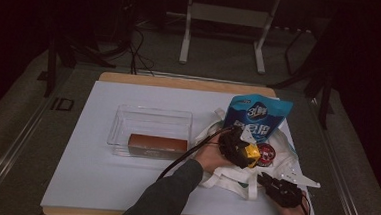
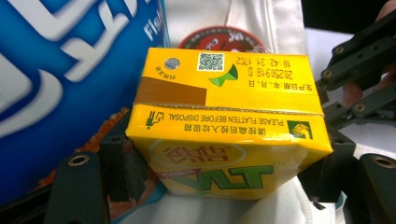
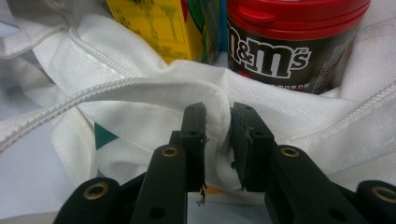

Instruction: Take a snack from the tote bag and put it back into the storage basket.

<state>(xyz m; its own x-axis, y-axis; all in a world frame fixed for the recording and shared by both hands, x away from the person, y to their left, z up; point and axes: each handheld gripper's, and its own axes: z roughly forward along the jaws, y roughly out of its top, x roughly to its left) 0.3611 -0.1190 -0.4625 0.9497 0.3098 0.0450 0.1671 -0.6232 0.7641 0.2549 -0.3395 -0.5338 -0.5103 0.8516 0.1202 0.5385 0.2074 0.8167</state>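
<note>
Right gripper (image 3: 217, 135) pinches the white bag (image 3: 140, 116) rim; left gripper (image 2: 224, 186) clamps the yellow carton (image 2: 229, 126), lifting out; chocolate bar (image 1: 157, 145) already in the clear bin (image 1: 128, 114); red-lidded jar (image 3: 289, 42) and blue pouch (image 1: 258, 116) remain.

Table (image 1: 89, 181): bears tray and bag.
Tray (image 1: 123, 114): left of the bag, well apart.
Bar (image 1: 157, 145): inside the tray, at its near wall.
Bag (image 1: 229, 177): right side of the table.
Pouch (image 1: 258, 116): standing at the bag's far end.
Carton (image 1: 251, 154): in the bag's mouth, before the pouch.
Tub (image 1: 267, 153): just right of the carton.
</note>
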